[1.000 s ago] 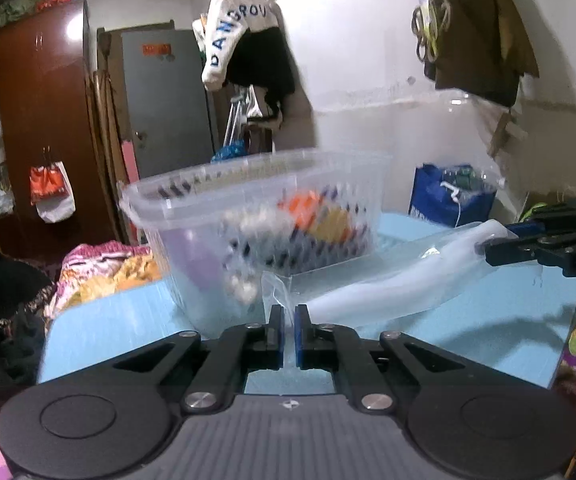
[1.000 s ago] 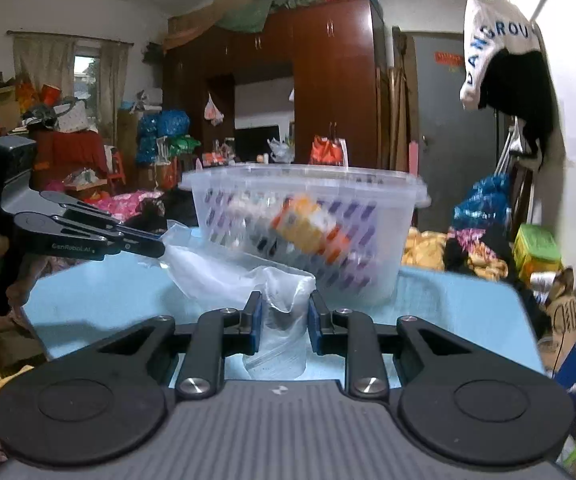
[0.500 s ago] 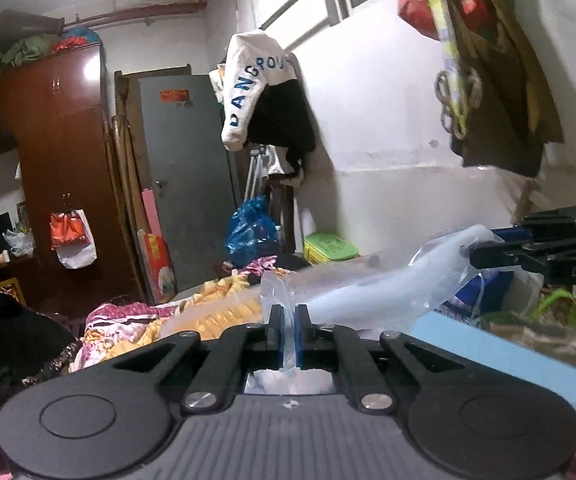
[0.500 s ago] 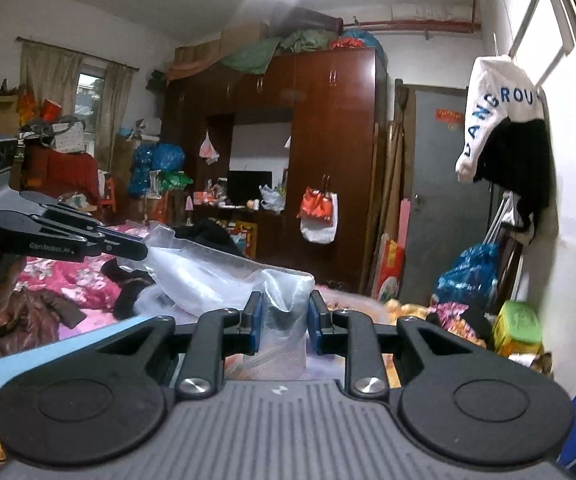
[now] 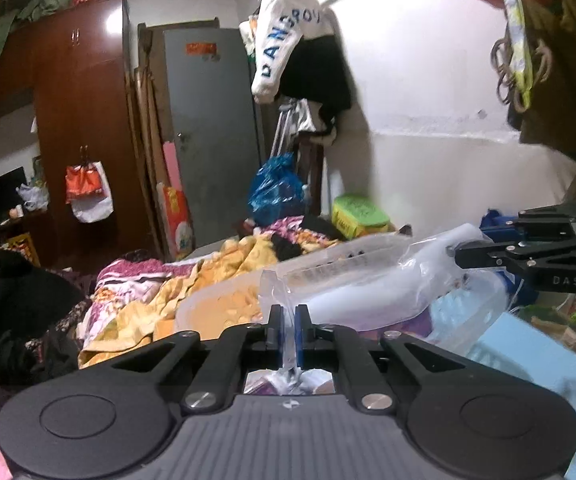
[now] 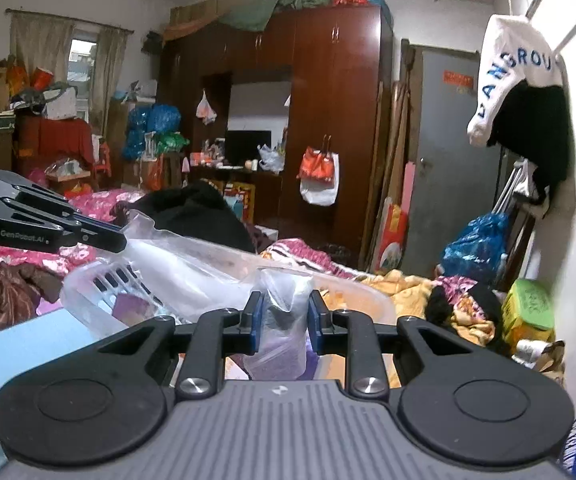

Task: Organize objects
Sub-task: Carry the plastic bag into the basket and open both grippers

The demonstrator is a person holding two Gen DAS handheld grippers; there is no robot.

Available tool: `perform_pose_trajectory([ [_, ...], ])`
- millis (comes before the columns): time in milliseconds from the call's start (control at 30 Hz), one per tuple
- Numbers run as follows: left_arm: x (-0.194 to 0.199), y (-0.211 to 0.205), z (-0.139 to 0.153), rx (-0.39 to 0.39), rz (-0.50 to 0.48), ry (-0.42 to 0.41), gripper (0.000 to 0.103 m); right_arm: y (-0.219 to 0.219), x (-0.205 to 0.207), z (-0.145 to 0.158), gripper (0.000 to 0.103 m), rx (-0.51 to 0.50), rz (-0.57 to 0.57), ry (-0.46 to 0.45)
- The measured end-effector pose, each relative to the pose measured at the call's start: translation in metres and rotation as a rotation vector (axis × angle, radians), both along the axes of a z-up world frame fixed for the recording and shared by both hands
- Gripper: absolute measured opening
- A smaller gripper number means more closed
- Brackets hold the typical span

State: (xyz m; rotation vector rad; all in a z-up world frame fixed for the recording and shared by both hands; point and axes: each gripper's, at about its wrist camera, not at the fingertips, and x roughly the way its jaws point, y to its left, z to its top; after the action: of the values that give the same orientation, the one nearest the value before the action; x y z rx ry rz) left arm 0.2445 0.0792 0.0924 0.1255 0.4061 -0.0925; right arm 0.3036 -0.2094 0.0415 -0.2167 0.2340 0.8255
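A clear plastic bag [image 5: 371, 288] is stretched between both grippers above a clear plastic basket [image 5: 224, 300]. My left gripper [image 5: 286, 334] is shut on one edge of the bag. My right gripper [image 6: 284, 320] is shut on the other edge, bunched between its fingers [image 6: 255, 322]. The bag [image 6: 192, 264] hangs over the basket's rim [image 6: 100, 276], with purple contents showing through. The right gripper also shows at the right of the left wrist view [image 5: 453, 254], and the left gripper at the left of the right wrist view [image 6: 122, 242].
The light blue table [image 5: 527, 356] lies under the basket; it also shows in the right wrist view [image 6: 16, 348]. Behind are a bed with piled clothes [image 5: 136, 300], a brown wardrobe [image 6: 327, 120], a grey door [image 5: 208, 128] and a white wall [image 5: 427, 100].
Both grippers came back down with the bag. The basket, out of view half a second ago, now shows just under the bag. Both stay shut on the bag.
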Motion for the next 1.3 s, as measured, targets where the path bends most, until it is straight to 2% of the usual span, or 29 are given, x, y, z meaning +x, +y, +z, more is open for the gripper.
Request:
perform_pose_trajectory([
  [100, 0.004, 0.003, -0.006, 0.013, 0.013, 0.019, 0.01, 0.002, 0.004, -0.008, 0.028, -0.025, -0.005, 0.013],
  [133, 0.007, 0.002, -0.008, 0.025, 0.027, 0.024, 0.014, 0.002, 0.006, -0.009, 0.033, -0.03, -0.012, 0.01],
  [167, 0.01, 0.002, -0.012, 0.04, 0.043, 0.024, 0.018, 0.002, 0.009, -0.008, 0.043, -0.038, -0.028, 0.006],
  [267, 0.014, 0.002, -0.019, 0.067, 0.085, 0.014, 0.033, -0.002, 0.01, -0.006, 0.053, -0.037, -0.06, 0.006],
  [300, 0.013, 0.004, -0.019, 0.053, 0.084, 0.008, 0.043, -0.004, 0.009, -0.004, 0.057, -0.025, -0.063, 0.01],
  [333, 0.01, 0.007, -0.02, 0.031, 0.08, -0.009, 0.052, -0.007, 0.005, -0.002, 0.07, -0.012, -0.07, 0.0],
  [367, 0.007, 0.007, -0.018, 0.017, 0.076, -0.027, 0.057, -0.01, 0.002, 0.0, 0.089, 0.0, -0.082, -0.021],
  [433, -0.002, 0.007, -0.015, 0.0, 0.079, -0.079, 0.074, -0.017, -0.005, 0.005, 0.103, 0.033, -0.11, -0.071],
  [567, -0.022, 0.009, -0.008, -0.067, 0.07, -0.175, 0.091, -0.028, -0.018, 0.014, 0.103, 0.112, -0.101, -0.046],
  [633, -0.023, 0.012, -0.008, -0.126, 0.082, -0.168, 0.103, -0.03, -0.021, 0.016, 0.103, 0.123, -0.113, -0.015],
  [733, -0.023, 0.018, -0.012, -0.192, 0.105, -0.118, 0.103, -0.031, -0.021, 0.018, 0.103, 0.126, -0.171, 0.041],
  [800, -0.024, 0.019, -0.016, -0.192, 0.126, -0.09, 0.103, -0.027, -0.024, 0.018, 0.103, 0.108, -0.29, 0.092],
  [867, -0.028, 0.018, -0.017, -0.186, 0.139, -0.073, 0.103, -0.021, -0.031, 0.018, 0.103, 0.077, -0.395, 0.087],
  [967, -0.044, 0.01, -0.014, -0.156, 0.154, -0.083, 0.103, -0.02, -0.047, 0.024, 0.103, 0.091, -0.398, 0.052],
  [1033, -0.054, 0.003, -0.012, -0.133, 0.148, -0.083, 0.103, -0.02, -0.054, 0.029, 0.103, 0.069, -0.389, 0.092],
  [1167, -0.074, -0.013, -0.008, -0.087, 0.127, -0.1, 0.103, -0.033, -0.064, 0.035, 0.103, 0.102, -0.282, 0.201],
  [1300, -0.088, -0.024, -0.003, -0.09, 0.113, -0.092, 0.103, -0.058, -0.08, 0.033, 0.103, 0.247, -0.184, 0.215],
])
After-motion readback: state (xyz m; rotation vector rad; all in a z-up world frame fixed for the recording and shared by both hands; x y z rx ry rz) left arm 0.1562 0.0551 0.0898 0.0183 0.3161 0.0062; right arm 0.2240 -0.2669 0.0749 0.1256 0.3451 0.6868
